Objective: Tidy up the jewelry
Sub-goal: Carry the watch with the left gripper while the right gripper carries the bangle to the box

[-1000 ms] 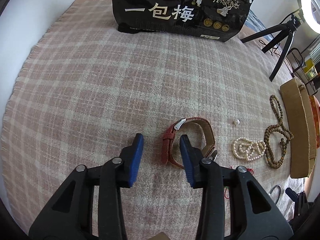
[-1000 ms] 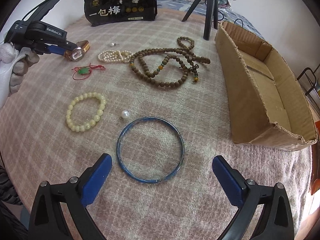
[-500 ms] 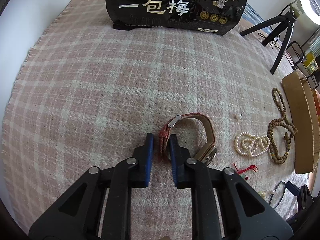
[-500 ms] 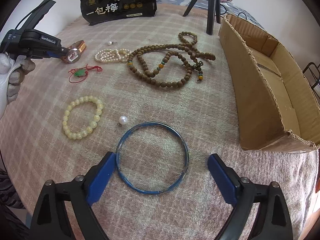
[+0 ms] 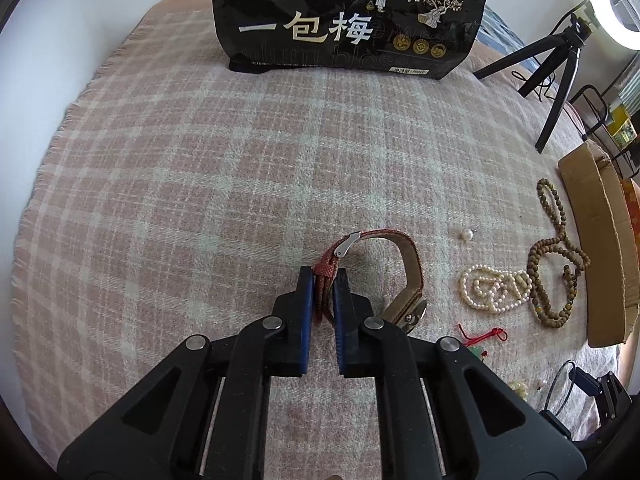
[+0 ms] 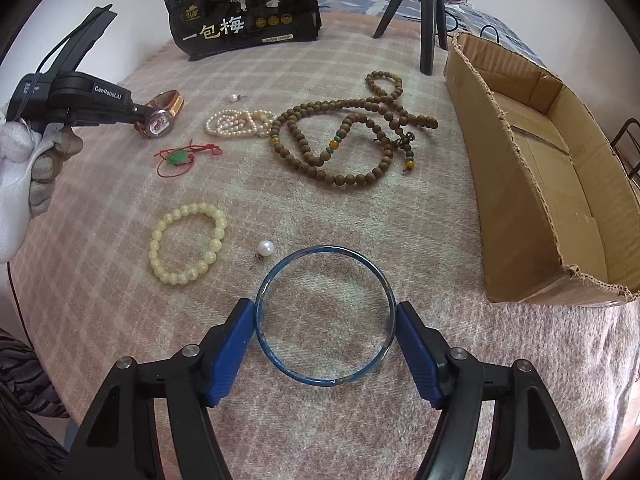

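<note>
My left gripper (image 5: 322, 280) is shut on the red strap of a wristwatch (image 5: 404, 258) on the pink plaid blanket; the watch also shows in the right wrist view (image 6: 162, 118). My right gripper (image 6: 325, 312) has its blue pads against both sides of a blue bangle (image 6: 325, 380) lying flat on the blanket. A brown bead necklace (image 6: 344, 178), a white pearl strand (image 6: 236, 122), a cream bead bracelet (image 6: 186, 276), a loose pearl (image 6: 265, 247), a small pearl stud (image 6: 233, 97) and a red-corded green pendant (image 6: 180, 157) lie between.
An open cardboard box (image 6: 560, 184) stands at the right. A black snack bag (image 6: 244, 20) stands at the far edge, with a black tripod (image 6: 428, 20) beside it. The blanket (image 5: 160, 184) ends at a fringed edge on the left.
My left gripper has closed on the watch strap. My right gripper has moved forward and narrowed from wide open until its pads touch the bangle.
</note>
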`<state>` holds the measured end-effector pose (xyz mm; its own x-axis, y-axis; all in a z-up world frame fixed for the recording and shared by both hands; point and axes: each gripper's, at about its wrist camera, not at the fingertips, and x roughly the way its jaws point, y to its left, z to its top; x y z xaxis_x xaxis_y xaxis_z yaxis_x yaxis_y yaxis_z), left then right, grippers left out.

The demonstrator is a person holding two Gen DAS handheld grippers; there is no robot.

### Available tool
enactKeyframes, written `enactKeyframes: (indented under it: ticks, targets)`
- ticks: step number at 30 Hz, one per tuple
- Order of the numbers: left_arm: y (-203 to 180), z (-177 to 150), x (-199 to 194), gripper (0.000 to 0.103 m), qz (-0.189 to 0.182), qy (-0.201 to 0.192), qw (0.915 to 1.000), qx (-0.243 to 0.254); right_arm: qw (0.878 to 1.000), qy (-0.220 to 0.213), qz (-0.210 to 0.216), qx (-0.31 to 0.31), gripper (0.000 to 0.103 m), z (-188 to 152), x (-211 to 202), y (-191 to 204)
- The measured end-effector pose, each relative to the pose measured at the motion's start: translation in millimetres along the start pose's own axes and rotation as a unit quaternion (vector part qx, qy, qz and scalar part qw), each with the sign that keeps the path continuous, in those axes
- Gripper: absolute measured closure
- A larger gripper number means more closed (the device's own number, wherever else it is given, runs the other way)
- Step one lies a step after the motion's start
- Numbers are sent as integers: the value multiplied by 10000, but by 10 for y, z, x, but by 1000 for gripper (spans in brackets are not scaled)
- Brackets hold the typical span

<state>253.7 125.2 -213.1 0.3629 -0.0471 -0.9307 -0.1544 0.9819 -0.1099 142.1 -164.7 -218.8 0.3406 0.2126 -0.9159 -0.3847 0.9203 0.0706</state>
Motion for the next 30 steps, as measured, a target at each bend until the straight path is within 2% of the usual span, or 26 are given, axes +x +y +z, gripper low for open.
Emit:
enactKeyframes:
  ticks: [7, 9, 14, 19, 30]
  targets:
    - [-69, 23, -217, 96, -67, -234, 9997, -84, 9995, -298, 118, -82, 30, 55, -210, 115]
    - [27, -13, -372, 96, -152, -305, 9994, -96, 9989, -437, 133, -114, 30, 86, -301, 140]
    - [-47, 21, -553, 96, -368, -465, 9982, -58, 9969, -771, 65, -148, 30, 181, -542, 133]
    - [-280, 48, -712, 96, -580, -631, 9963, 83, 9947, -1024, -38, 58, 30, 260, -757, -21]
    - [-1076, 87, -885, 96, -931, -838, 9896, 710, 9851, -1390, -793, 627, 30, 395, -1079, -587]
